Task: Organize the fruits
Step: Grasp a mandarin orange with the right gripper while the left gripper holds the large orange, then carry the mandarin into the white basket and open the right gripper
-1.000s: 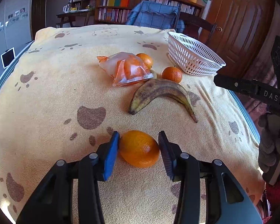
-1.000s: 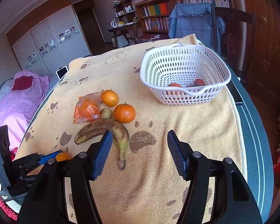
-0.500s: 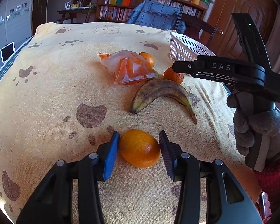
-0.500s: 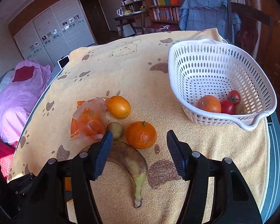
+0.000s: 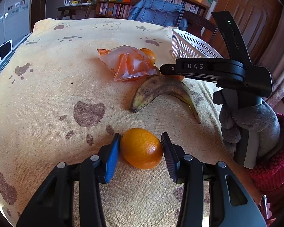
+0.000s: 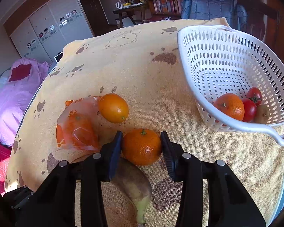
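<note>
Two handheld grippers worked over a table draped in a yellow paw-print towel [image 5: 47, 98]. The left gripper [image 5: 141, 148] was clamped on a smooth orange [image 5: 142, 148] resting on the towel, both pads touching its sides. The right gripper [image 6: 142, 147] was closing around a mandarin [image 6: 142, 146] with a green stem, its pads at the fruit's sides.

Only the left wrist view showed the gloved hand [image 5: 250, 126] holding the right tool, with a red knitted sleeve [image 5: 274, 162], and the whole spotted banana [image 5: 166, 92].

Only the right wrist view looked into the white basket [image 6: 227, 56], where an orange, two tomatoes and a kiwi lay. It also showed another loose orange [image 6: 113, 107] beside a plastic bag [image 6: 77, 126] of fruit.
</note>
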A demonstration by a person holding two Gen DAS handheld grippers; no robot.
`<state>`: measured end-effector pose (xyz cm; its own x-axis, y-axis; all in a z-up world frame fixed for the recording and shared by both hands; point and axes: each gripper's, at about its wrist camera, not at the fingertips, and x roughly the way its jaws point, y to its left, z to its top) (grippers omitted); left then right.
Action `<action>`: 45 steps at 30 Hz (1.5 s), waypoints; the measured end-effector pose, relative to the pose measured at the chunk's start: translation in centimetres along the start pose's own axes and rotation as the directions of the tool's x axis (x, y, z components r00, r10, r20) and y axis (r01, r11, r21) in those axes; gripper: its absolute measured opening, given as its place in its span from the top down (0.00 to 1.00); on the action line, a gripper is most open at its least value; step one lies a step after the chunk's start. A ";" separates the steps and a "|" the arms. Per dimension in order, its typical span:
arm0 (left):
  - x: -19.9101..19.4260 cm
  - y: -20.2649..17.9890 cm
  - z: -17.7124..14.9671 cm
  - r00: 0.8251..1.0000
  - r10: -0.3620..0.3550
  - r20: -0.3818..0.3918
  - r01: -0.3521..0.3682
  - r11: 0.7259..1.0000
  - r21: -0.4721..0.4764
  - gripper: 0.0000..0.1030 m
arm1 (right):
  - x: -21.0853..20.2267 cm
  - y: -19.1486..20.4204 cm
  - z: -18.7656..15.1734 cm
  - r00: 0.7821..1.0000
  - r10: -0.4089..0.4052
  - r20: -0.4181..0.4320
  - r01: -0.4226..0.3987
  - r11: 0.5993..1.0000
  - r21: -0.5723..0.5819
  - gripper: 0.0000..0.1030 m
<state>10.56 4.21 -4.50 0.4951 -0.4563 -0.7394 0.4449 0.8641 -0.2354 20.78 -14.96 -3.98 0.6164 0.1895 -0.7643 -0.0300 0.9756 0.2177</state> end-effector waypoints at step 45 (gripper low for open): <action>-1.3 0.3 0.1 0.996 -0.020 0.083 0.021 1.000 -0.010 0.58 | -9.5 -2.8 1.6 0.964 -0.032 0.262 0.013 0.997 0.075 0.59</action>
<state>10.09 5.03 -3.51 0.5465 -0.4892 -0.6797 0.4474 0.8567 -0.2569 16.27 -19.67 3.68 0.8018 0.1223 -0.5850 0.0368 0.9669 0.2526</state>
